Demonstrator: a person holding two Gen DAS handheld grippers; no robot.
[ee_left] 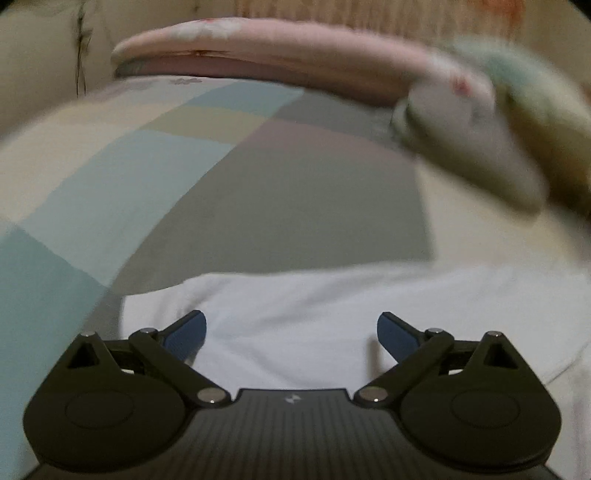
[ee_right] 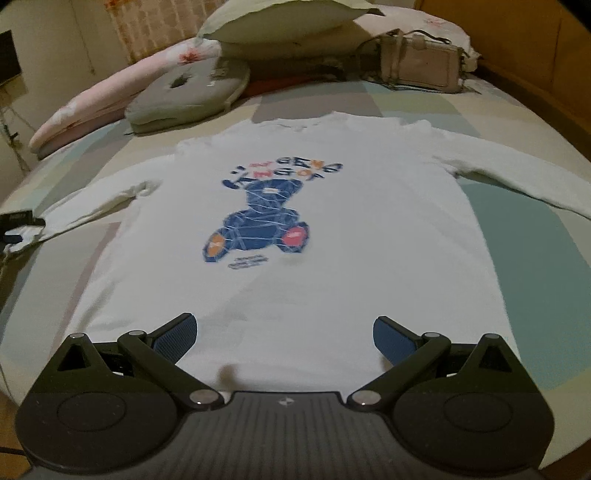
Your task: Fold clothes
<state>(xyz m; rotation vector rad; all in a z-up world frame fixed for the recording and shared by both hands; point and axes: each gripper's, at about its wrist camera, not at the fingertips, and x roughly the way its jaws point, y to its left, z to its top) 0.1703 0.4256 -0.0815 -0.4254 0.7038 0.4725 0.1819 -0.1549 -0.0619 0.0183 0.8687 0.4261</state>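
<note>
We judge the white shirt (ee_right: pixel 295 280), flat on the bed (ee_right: pixel 517 229), soft and limp, best pinched at its sleeve ends, with both grippers' (ee_left: pixel 291 336) (ee_right: pixel 284 338) jaws apart.

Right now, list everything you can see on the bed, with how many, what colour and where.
long-sleeved shirt: one, white with a blue bear print, spread flat and face up in the middle of the bed, sleeves out to both sides
bedsheet: one, patchwork of pale blue, grey, yellow and cream, under the shirt
ring cushion: one, grey, beyond the shirt's collar, to the left
long pillow: one, pink with flowers, along the far left edge
pillow: one, pale green, at the head of the bed
handbag: one, beige, far right, beside the pillows
left gripper: one, black with blue fingers, open, over the shirt's left sleeve
right gripper: one, black with blue fingers, open, over the shirt's hem
</note>
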